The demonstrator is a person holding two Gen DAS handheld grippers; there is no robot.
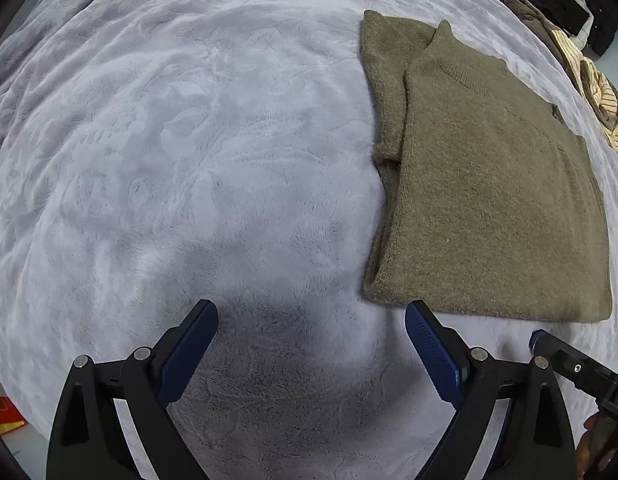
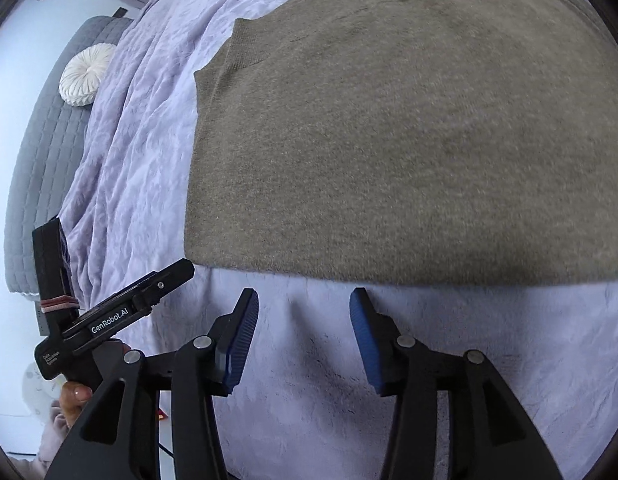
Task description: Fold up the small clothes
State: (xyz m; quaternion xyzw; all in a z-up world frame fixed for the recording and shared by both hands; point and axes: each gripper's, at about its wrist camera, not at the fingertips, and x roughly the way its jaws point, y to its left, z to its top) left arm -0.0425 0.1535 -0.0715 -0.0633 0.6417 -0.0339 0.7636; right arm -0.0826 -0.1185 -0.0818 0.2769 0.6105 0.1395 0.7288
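The olive-brown knitted sweater (image 1: 489, 184) lay folded flat on the pale lilac plush blanket (image 1: 181, 152) and occupied the right half of the left wrist view. Its ribbed collar pointed toward the upper centre of that frame. A folded sleeve layer showed along its left edge. In the right wrist view the sweater (image 2: 409, 132) filled the upper centre and right of the frame, with its lower edge running just above the fingertips.

The left gripper (image 1: 311, 316) hovered over bare blanket at the lower centre of its frame. Its blue-padded fingers stood wide apart with nothing between them. Its right fingertip was just beside the near left corner of the sweater, and contact could not be confirmed.

The right gripper (image 2: 304, 300) was partly spread at the lower centre of its frame, with only blanket (image 2: 309, 380) visible in the gap. Its fingertips stood just short of the sweater's hem without touching it.

A pile of other clothes (image 1: 569, 28) lay at the upper right of the left wrist view. A white round cushion (image 2: 85, 74) rested on a grey quilted headboard (image 2: 41, 160) at the upper left of the right wrist view.
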